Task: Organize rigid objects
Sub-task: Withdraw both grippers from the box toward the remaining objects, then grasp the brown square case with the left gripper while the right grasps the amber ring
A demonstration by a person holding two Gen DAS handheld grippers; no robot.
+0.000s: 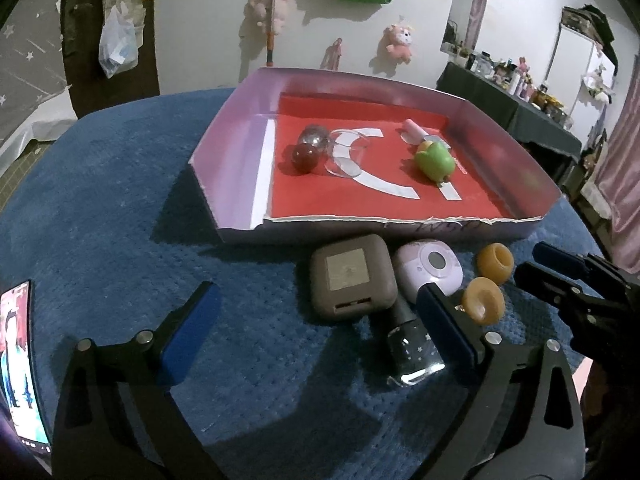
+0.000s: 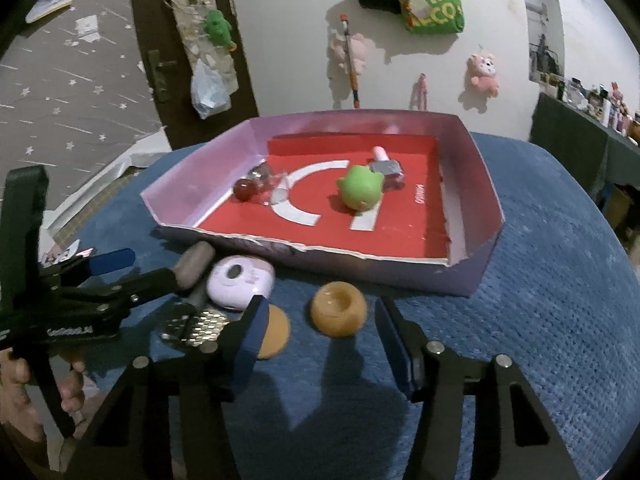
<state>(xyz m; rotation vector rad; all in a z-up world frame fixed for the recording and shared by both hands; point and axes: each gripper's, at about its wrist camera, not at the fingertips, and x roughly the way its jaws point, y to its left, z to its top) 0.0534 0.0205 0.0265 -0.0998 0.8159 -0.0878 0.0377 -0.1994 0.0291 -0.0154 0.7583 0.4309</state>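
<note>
Lying just before the right gripper (image 2: 320, 336), whose jaws stood apart and unclamped, was an amber ring-shaped piece (image 2: 338, 314), glossy and hollow; left gripper (image 1: 316, 312) gaped wide.

left gripper (image 1: 316, 312) jaws wide, nothing held | between fingers on blue cloth (image 1: 120, 184): brown square case (image 1: 352, 278), dark nail polish bottle (image 1: 414, 354) | lilac toy camera (image 1: 426, 270) and two orange rings (image 1: 495, 263) (image 1: 482, 306) just beside | tray (image 1: 240, 120) behind: green toy (image 1: 434, 162), red ball (image 1: 305, 157) | right gripper (image 1: 560, 272) at right edge | phone (image 1: 20, 364) left
</note>
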